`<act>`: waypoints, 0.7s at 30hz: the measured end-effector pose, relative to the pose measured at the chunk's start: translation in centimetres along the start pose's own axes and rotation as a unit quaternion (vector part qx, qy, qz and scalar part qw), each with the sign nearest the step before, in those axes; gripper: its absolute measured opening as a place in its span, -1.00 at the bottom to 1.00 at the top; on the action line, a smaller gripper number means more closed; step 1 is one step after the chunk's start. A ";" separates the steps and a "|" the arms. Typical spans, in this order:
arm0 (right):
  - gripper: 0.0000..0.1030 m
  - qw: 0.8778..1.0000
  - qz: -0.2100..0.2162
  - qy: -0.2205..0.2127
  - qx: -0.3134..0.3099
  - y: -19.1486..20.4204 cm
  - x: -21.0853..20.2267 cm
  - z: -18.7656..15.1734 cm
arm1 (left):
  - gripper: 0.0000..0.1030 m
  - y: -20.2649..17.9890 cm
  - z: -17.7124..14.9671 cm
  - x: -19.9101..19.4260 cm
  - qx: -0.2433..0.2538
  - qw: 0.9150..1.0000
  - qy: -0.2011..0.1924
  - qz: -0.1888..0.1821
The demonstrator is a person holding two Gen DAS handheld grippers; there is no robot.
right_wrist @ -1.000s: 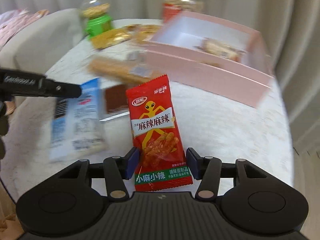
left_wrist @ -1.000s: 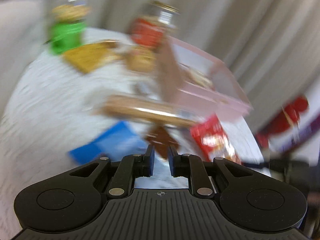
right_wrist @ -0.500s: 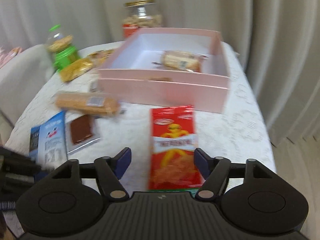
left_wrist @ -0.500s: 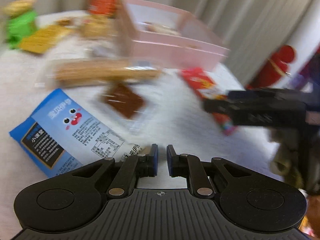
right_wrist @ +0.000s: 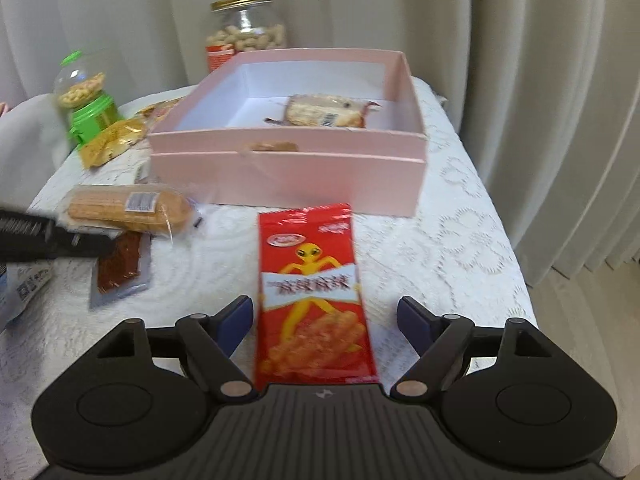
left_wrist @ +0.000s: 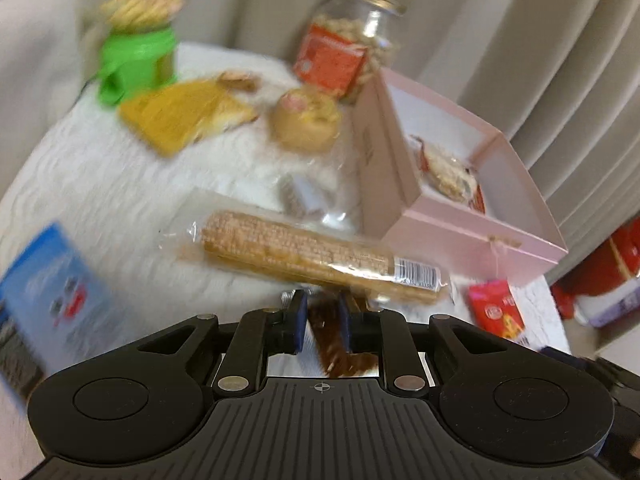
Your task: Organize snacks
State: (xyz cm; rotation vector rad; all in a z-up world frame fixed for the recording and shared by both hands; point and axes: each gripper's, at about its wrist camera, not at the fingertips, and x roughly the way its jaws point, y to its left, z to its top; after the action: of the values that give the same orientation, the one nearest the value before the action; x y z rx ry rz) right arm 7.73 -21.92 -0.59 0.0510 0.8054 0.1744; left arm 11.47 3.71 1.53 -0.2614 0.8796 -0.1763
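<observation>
My right gripper hangs low over the white tablecloth, its jaws wide and still opening. A red snack packet lies flat between them, clear of both pads. Just behind it stands the pink box, holding one wrapped pastry. My left gripper is over a brown snack packet. Its jaws stand narrowly apart and are opening, and the packet shows through the gap. From the right wrist view the left gripper reaches in from the left, its tip at the flat brown packet.
A long wrapped corn-like snack lies just beyond the left gripper. A blue packet is at the left, a yellow packet and a round bun further back. A green dispenser and a peanut jar stand by the curtain.
The right jaws have spread away from the red packet, which now lies flat. The left gripper swung from the blue packet's edge to over the brown packet, and its jaws parted slightly.
</observation>
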 end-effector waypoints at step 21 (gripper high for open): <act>0.85 0.999 -0.008 -0.044 -0.019 0.2 0.3 -1.4 | -0.47 -2.7 -1.5 -0.8 0.051 0.998 0.041 -0.014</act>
State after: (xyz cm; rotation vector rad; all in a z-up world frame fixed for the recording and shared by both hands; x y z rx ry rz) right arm 6.90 -21.69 -1.74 0.0158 0.7148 0.1718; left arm 9.69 1.08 1.98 -0.1729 0.9458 -0.2588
